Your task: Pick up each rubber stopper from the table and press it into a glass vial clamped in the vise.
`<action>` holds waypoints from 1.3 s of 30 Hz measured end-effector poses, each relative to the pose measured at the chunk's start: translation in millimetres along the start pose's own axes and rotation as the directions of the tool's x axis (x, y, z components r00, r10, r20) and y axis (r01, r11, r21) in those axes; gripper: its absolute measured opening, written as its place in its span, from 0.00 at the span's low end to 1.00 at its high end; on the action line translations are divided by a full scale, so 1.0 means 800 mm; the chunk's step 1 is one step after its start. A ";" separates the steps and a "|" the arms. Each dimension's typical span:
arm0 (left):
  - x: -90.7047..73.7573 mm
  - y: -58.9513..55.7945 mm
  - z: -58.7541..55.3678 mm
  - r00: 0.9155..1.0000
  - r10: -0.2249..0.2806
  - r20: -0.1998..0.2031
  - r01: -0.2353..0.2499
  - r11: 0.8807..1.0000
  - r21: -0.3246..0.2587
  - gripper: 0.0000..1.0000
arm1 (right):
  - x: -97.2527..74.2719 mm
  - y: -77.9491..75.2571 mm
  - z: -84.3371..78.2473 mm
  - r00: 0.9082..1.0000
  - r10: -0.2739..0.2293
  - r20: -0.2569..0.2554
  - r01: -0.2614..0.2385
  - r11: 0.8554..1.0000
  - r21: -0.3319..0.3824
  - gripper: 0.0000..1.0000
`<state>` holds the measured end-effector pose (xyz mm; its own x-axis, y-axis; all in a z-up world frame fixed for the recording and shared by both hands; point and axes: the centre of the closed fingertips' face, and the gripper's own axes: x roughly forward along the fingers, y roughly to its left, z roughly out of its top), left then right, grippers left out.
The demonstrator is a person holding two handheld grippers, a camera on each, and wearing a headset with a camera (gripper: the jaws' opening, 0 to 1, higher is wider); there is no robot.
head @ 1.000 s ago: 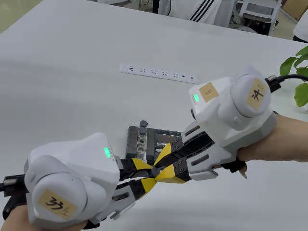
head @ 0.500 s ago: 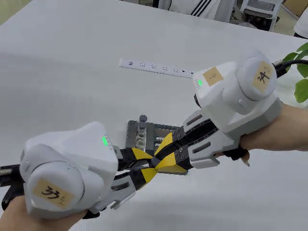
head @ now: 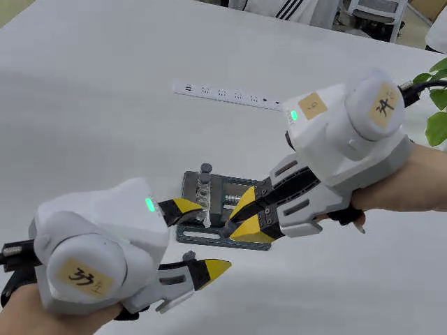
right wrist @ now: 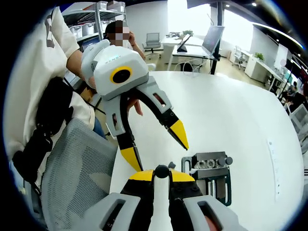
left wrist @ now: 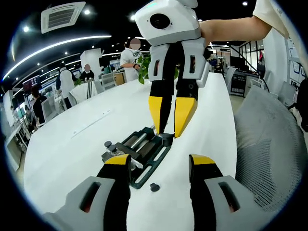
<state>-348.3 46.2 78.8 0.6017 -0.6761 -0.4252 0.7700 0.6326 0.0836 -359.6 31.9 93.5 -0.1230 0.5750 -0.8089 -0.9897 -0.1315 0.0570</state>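
- Table [head: 91,105]: white worktop carrying all items.
- Right gripper [right wrist: 161,175]: jaws drawn together, pinching a dark rubber stopper [right wrist: 161,169] at their tips. In the head view the tips sit over the near right part of the vise.
- Left gripper [left wrist: 160,160]: jaws spread apart and holding nothing, aimed at the vise from the near side.
- Power strip [head: 227,95]: lies flat, well beyond the vise.
- Vise [head: 190,190]: rests on the table between the two grippers.
- Glass vials [head: 204,194]: clamped upright in a row; the far one carries a grey stopper [head: 206,168].
- Loose stopper [left wrist: 154,186]: on the table, just beside the vise base.
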 end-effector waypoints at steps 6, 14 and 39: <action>-0.004 0.024 -0.027 0.998 0.048 -0.048 -0.050 0.998 -0.047 0.70 | 0.001 -0.005 -0.005 1.000 -0.003 -0.019 0.003 1.000 -0.017 0.05; -0.010 0.034 -0.046 0.997 0.048 -0.064 -0.057 0.988 -0.142 0.90 | 0.002 -0.020 -0.009 0.999 -0.003 -0.054 -0.001 0.998 -0.068 0.05; -0.028 0.058 -0.070 0.990 0.090 -0.107 -0.113 0.967 -0.228 0.99 | 0.026 -0.118 0.002 0.968 -0.022 -0.249 -0.080 0.917 -0.392 0.04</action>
<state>-338.0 112.2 41.8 0.6425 -0.5718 -0.5102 0.6281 0.7743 -0.0770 -268.9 57.0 72.3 -0.0789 0.3590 -0.9300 -0.8684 -0.4829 -0.1128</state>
